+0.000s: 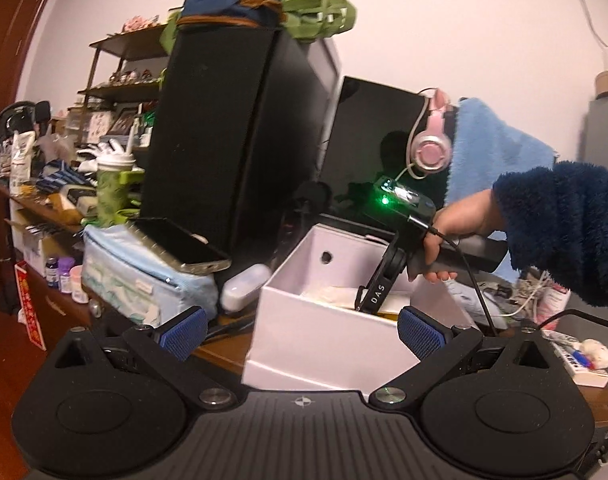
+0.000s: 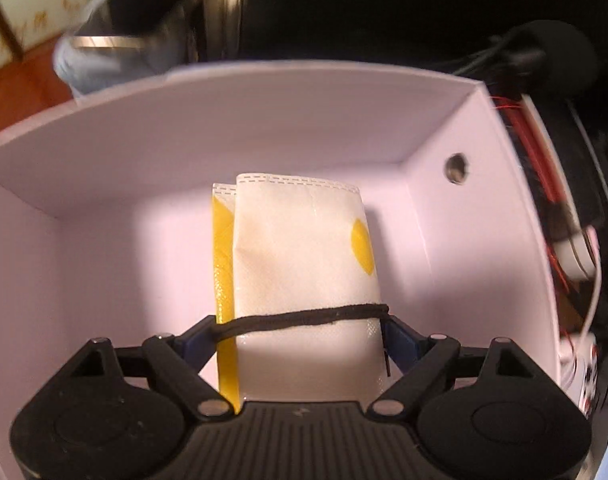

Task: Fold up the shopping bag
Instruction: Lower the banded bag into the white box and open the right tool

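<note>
The folded shopping bag (image 2: 304,256), white with yellow patches, is a flat packet bound by a black elastic band (image 2: 304,317). My right gripper (image 2: 300,336) is shut on its two sides and holds it down inside a white cardboard box (image 2: 264,120). In the left wrist view a hand in a dark blue fleece sleeve (image 1: 563,232) holds the right gripper (image 1: 373,300), whose tips dip into the same box (image 1: 304,332). My left gripper (image 1: 302,332) is open just in front of the box, its blue pads (image 1: 184,332) wide apart with nothing between them.
The box stands on a cluttered wooden desk (image 1: 224,352). Beside it are a pale blue pouch (image 1: 144,288) with a phone (image 1: 180,246) on top, a tall black case (image 1: 232,140), a monitor (image 1: 367,148) with pink headphones (image 1: 429,152), and a green cup (image 1: 114,188).
</note>
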`<state>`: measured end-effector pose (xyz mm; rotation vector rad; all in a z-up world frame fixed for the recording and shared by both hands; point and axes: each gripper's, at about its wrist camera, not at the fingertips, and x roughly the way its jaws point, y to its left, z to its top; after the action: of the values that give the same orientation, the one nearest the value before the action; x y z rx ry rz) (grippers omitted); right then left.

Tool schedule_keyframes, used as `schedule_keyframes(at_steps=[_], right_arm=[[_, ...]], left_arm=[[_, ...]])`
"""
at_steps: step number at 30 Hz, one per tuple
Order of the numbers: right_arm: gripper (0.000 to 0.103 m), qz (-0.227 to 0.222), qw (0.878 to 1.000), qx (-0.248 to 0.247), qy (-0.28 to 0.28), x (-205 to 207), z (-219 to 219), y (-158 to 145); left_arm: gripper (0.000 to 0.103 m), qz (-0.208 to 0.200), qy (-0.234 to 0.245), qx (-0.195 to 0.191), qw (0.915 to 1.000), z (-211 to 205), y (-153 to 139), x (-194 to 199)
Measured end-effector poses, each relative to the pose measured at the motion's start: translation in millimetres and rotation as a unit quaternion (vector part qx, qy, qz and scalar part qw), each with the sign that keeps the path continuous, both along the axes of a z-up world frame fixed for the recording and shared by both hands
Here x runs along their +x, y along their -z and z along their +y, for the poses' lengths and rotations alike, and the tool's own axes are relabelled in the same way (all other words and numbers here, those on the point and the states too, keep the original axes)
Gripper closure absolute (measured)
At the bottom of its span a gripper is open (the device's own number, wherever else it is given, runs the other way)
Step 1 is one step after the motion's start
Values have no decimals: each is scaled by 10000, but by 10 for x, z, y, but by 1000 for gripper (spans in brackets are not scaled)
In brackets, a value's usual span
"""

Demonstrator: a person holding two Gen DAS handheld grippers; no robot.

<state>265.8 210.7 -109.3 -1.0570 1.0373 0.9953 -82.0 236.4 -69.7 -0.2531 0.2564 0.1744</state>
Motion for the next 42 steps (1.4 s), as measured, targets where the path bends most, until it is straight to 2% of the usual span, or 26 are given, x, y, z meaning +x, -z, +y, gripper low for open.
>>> schedule_keyframes(at_steps=[5,9,13,19,23,24,26,28,30,34,39,42], right_arm=[[15,-153,9995,114,-253,37,30,109],[7,-423,9987,167,-234,100,-1,140],[7,-454,9984,261,-204,119,-83,109],[7,-457,9973,506,-266,28,-319,-127],[10,-426,9978,404,-321,-72,-466,-106],[13,-507,9973,325,-411,-113,-491,-64],[28,-684,9958,224,-571,-159,-521,8],[56,-718,9961,189,-477,-106,-538,51],[68,-669,9972,228,-255,-17,-556,72],[68,-706,9964,454,-113,76,-605,70],[68,-759,9956,509,-222,100,-719,116],[64,-692,9951,696,-102,97,-829,46]], left_arm=[[0,81,5,-43,10000,62,72,67],[0,102,23,-77,9999,70,91,82],[0,132,56,-93,9999,64,99,73],[0,74,100,-117,9999,38,91,63],[0,55,187,-83,9998,-12,86,89],[0,61,201,-65,9998,-25,84,93],[0,70,200,-30,9998,-43,82,90],[0,73,182,-19,9998,-41,81,84],[0,80,163,-24,9998,-33,82,83],[0,132,153,-78,9998,-14,99,113],[0,162,161,-25,9997,-46,108,111],[0,172,167,34,9997,-67,91,116]])
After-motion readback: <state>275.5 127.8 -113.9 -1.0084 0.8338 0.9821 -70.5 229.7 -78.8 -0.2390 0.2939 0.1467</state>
